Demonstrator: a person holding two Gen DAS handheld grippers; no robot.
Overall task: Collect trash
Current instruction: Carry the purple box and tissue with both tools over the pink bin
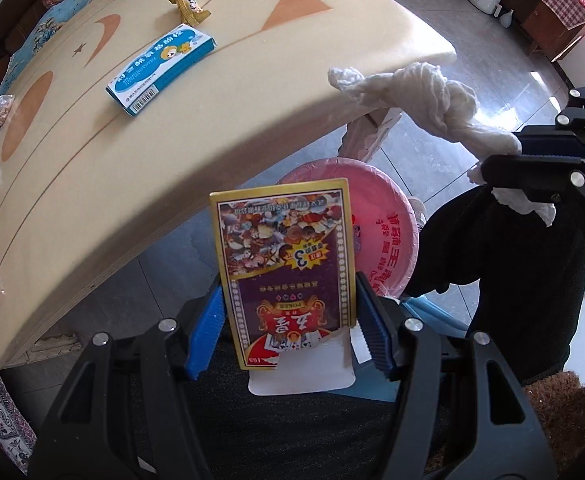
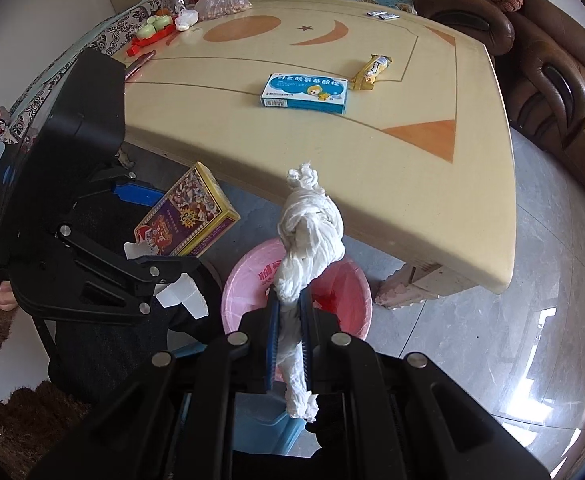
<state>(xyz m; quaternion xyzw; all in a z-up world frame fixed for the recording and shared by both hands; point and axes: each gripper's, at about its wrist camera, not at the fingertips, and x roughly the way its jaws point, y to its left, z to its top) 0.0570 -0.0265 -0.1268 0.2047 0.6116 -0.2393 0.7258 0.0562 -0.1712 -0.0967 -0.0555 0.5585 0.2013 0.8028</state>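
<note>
Torn card box (image 1: 288,276) and twisted tissue (image 2: 308,232) above pink bin (image 2: 356,292).

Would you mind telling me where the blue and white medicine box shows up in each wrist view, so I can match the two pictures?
Left wrist view: the medicine box lies upper left, on the table top.
Right wrist view: the medicine box lies upper centre, on the same table.
Shared landmark: the yellow snack wrapper lies right beside the box in both views.

Both wrist views near table (image 1: 252,128), seemingly.
</note>
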